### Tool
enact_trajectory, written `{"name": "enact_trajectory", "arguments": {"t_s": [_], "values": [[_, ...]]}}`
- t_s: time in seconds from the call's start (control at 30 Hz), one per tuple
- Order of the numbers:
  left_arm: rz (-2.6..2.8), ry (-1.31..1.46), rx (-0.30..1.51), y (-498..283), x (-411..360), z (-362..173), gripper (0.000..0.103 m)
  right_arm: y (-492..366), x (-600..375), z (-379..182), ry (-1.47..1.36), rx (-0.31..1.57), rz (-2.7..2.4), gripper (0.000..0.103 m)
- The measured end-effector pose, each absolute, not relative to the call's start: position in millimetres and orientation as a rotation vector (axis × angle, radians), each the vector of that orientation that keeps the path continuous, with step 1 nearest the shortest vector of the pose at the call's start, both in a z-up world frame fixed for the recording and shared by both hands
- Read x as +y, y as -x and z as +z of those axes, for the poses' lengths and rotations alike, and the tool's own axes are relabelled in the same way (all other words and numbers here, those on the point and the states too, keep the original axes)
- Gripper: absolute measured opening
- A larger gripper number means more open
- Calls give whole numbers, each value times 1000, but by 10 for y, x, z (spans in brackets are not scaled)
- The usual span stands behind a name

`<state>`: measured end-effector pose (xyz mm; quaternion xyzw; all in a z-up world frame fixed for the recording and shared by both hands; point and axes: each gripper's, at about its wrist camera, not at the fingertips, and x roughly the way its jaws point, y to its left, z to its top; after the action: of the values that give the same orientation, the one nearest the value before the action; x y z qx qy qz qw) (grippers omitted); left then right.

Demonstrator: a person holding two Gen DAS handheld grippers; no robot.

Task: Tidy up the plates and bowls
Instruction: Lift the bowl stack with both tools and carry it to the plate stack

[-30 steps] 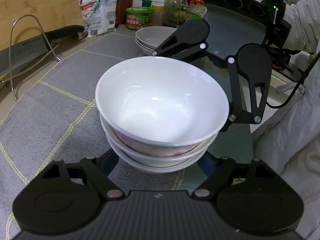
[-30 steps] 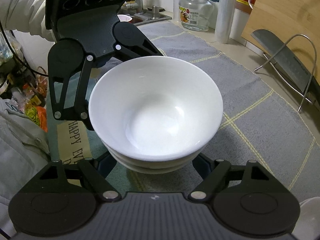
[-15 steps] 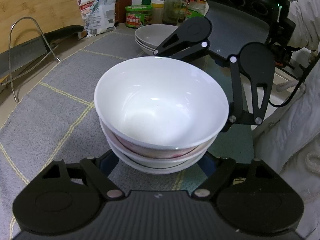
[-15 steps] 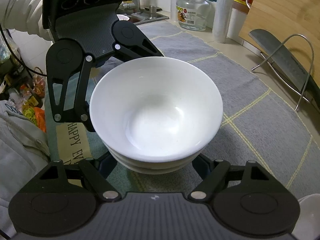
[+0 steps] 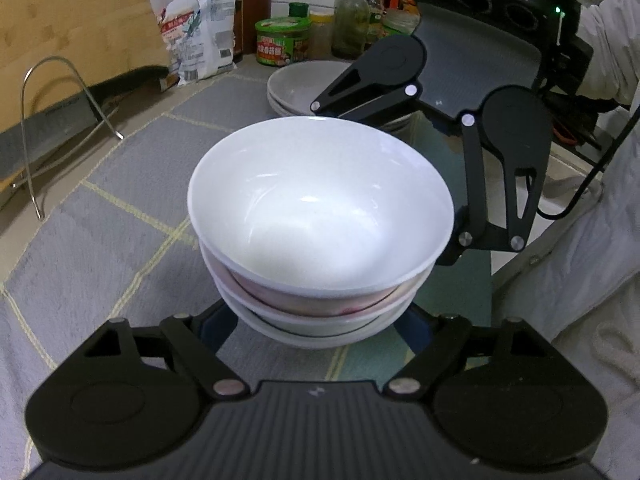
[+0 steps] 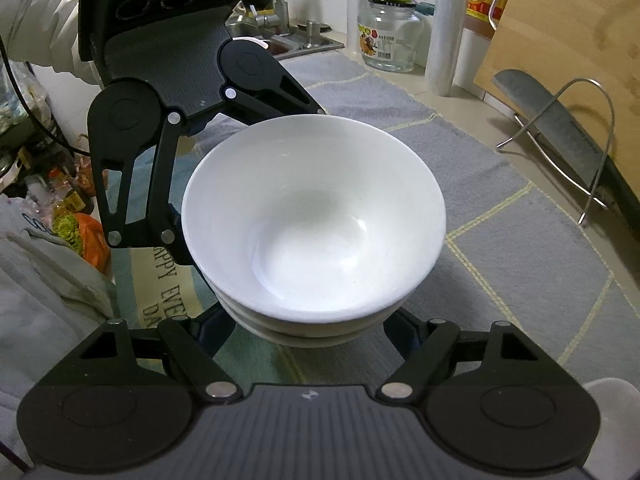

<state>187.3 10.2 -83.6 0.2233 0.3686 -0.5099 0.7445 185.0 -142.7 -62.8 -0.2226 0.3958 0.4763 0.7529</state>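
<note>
Three nested bowls form a stack [image 5: 320, 208], a plain white bowl on top and a pink-patterned one under it. The same stack [image 6: 316, 220] fills the middle of the right wrist view. My left gripper [image 5: 318, 322] is shut on the lowest bowl, and its blue fingers [image 5: 218, 320] disappear under the rims. From the opposite side, my right gripper [image 6: 310, 326] is shut on the stack's base the same way. Each gripper shows beyond the stack in the other's view. All fingertips are hidden by the bowls. A pile of shallow grey-white plates [image 5: 300, 84] sits on the mat behind.
A grey checked mat [image 5: 100, 220] covers the counter. A wire rack with a cleaver [image 6: 560, 132] and a wooden board [image 6: 568, 24] stand along the wall. Jars, bottles and a bag [image 5: 200, 40] crowd the back, with a sink [image 6: 304, 40] beyond. A person's pale sleeve [image 5: 600, 240] is close.
Both grippers keep their hold on the stack. The background has slid slightly, and more of the plate pile now shows behind the bowls in the left wrist view.
</note>
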Motion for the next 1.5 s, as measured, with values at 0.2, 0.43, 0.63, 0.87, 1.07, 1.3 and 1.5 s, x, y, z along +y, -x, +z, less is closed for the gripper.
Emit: {"name": "enact_trajectory", "arguments": {"t_s": [0.2, 0.43, 0.63, 0.87, 1.07, 1.3, 1.5], "values": [[-1079, -465, 790, -1828, -173, -742, 84, -1846, -1737, -494, 519, 841, 1063, 84], [-1061, -445, 763, -1851, -528, -774, 84, -1858, -2144, -381, 560, 822, 1064, 84], [-1064, -429, 738, -1914, -859, -803, 84, -1882, -2523, -299, 589, 801, 1044, 84], [-1086, -463, 702, -1989, -1342, -763, 84, -1962, -2941, -259, 585, 792, 994, 84], [-1108, -498, 684, -2109, -1630, -753, 84, -2054, -3193, -266, 582, 786, 950, 84], [-1122, -525, 679, -2254, -1903, -825, 84, -2122, -3449, -336, 582, 801, 913, 84], [-1130, -544, 681, -2376, -2040, -890, 84, -2181, -3603, -426, 571, 813, 893, 84]]}}
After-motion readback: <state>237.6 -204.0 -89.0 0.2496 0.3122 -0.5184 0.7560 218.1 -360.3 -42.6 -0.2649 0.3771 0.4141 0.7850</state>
